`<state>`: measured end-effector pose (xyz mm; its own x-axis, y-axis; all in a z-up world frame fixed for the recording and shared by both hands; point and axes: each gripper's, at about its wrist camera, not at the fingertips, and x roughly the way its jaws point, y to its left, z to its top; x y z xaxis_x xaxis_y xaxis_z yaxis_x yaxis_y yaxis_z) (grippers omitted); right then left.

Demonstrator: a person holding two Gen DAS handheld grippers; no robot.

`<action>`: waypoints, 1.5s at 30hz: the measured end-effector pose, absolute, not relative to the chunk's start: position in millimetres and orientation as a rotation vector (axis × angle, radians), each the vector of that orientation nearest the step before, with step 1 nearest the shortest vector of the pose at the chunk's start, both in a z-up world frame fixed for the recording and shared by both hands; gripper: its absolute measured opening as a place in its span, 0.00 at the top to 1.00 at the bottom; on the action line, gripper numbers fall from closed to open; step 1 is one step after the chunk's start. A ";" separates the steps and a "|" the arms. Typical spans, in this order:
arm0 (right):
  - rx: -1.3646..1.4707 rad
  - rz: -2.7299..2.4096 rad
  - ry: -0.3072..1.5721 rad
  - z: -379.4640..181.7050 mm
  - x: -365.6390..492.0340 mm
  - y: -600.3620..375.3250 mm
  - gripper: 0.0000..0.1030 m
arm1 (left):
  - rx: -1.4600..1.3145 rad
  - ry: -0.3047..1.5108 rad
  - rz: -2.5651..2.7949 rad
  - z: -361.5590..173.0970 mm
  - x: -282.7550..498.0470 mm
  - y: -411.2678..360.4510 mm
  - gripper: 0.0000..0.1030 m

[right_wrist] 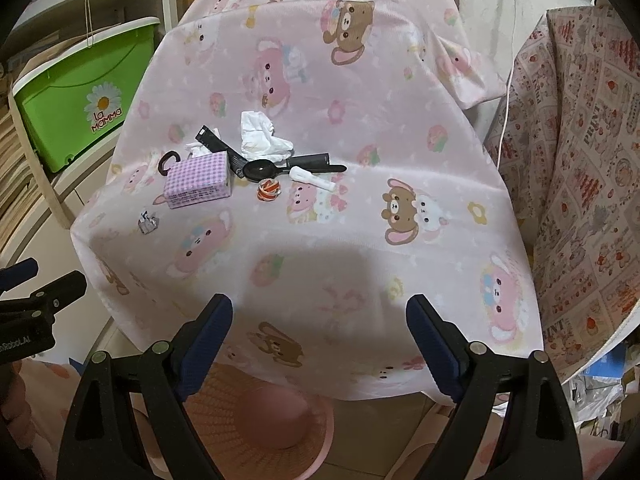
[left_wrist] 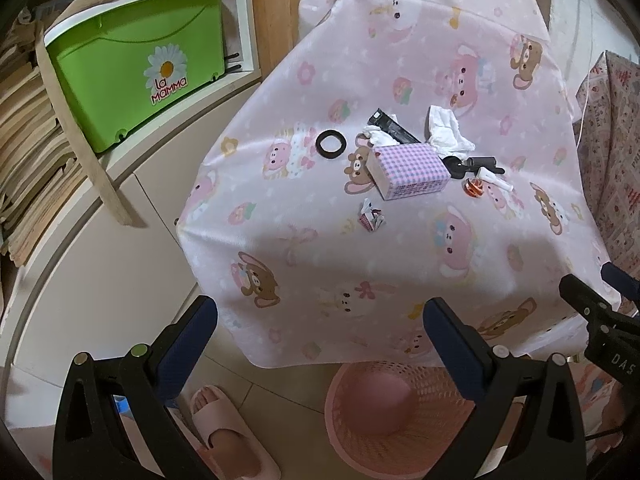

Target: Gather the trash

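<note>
A table under a pink cartoon cloth (left_wrist: 360, 248) (right_wrist: 320, 240) holds a cluster of items: a purple checked tissue box (left_wrist: 410, 170) (right_wrist: 199, 185), crumpled white tissue (left_wrist: 446, 130) (right_wrist: 262, 136), a small crumpled wrapper (left_wrist: 371, 218) (right_wrist: 148, 222), a red-white ball wrapper (left_wrist: 473, 188) (right_wrist: 269, 190), a black ring (left_wrist: 331, 143), a black spoon (right_wrist: 260, 169), a white tube (right_wrist: 312, 178). A pink mesh basket (left_wrist: 384, 412) (right_wrist: 256, 408) stands on the floor below the table's near edge. My left gripper (left_wrist: 320, 344) and right gripper (right_wrist: 320, 340) are open and empty, above the near edge.
A green "La Mamma" bin (left_wrist: 136, 68) (right_wrist: 80, 96) sits on a white cabinet at the left beside stacked paper. A patterned cloth (right_wrist: 580, 160) hangs at the right. A foot in a pink slipper (left_wrist: 228, 432) is on the floor by the basket.
</note>
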<state>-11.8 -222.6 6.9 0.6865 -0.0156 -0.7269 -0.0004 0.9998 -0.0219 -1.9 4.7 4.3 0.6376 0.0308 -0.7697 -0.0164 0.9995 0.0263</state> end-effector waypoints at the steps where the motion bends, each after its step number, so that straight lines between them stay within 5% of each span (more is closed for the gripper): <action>1: -0.017 -0.009 0.815 7.0 -11.7 -223.0 0.13 | 0.021 0.878 0.027 4.6 -2.2 4.8 0.01; 33: -0.015 -0.021 0.819 7.3 -11.0 -225.7 0.12 | 0.016 0.888 0.019 -0.3 0.1 2.7 0.01; 35: -0.018 -0.019 0.822 7.5 -10.9 -226.0 0.12 | 0.013 0.878 0.009 0.2 0.1 2.9 0.06; 40: -0.022 -0.018 0.819 8.5 -11.6 -227.2 0.12 | -0.002 0.889 -0.041 -1.7 1.5 1.4 0.44; 45: -0.019 -0.021 0.820 10.6 -11.3 -229.8 0.12 | 0.007 0.903 -0.048 -5.4 2.4 -2.8 0.47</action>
